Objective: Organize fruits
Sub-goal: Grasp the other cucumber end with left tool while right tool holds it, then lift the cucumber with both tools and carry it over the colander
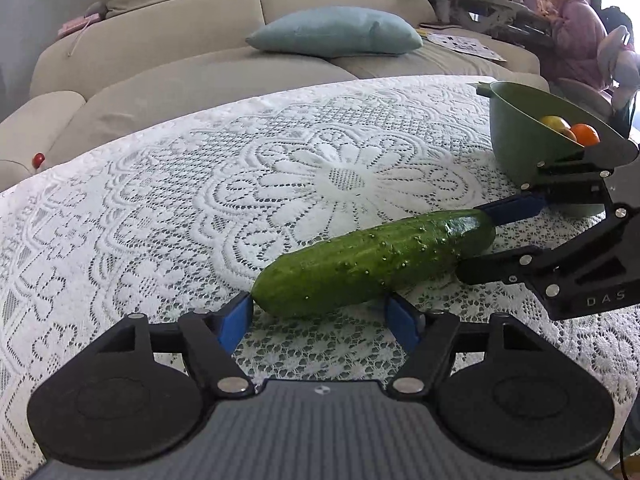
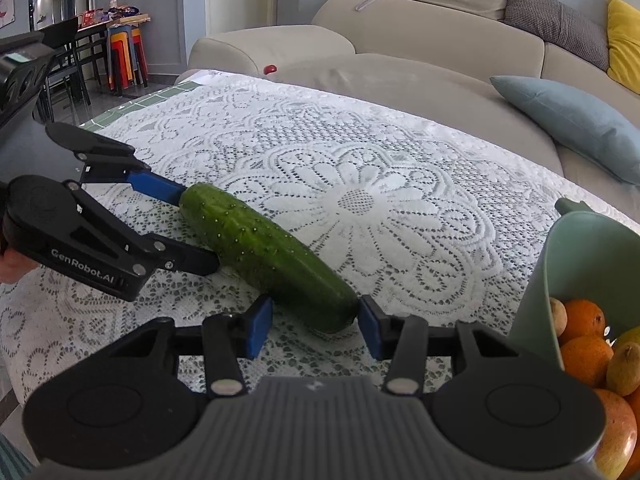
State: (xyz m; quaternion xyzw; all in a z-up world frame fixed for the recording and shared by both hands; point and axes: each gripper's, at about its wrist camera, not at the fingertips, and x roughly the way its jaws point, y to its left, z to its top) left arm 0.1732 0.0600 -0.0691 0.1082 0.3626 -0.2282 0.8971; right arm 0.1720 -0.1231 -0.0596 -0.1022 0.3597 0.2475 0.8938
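Note:
A green cucumber (image 1: 372,262) lies on the white lace tablecloth (image 1: 200,208); it also shows in the right wrist view (image 2: 268,252). My left gripper (image 1: 320,320) straddles one end of it, jaws apart, blue pads on either side. My right gripper (image 1: 476,240) straddles the other end, jaws apart around it. In the right wrist view my right gripper (image 2: 316,328) frames the near end and the left gripper (image 2: 196,228) frames the far end. A green bowl (image 1: 516,136) holds oranges (image 2: 582,318) and other fruit at the right.
A beige sofa (image 1: 180,60) with a blue cushion (image 1: 336,32) runs behind the table. A small red object (image 1: 39,159) sits on the sofa arm. A person (image 1: 572,32) sits at a desk far right. Chairs and stools (image 2: 124,56) stand far left.

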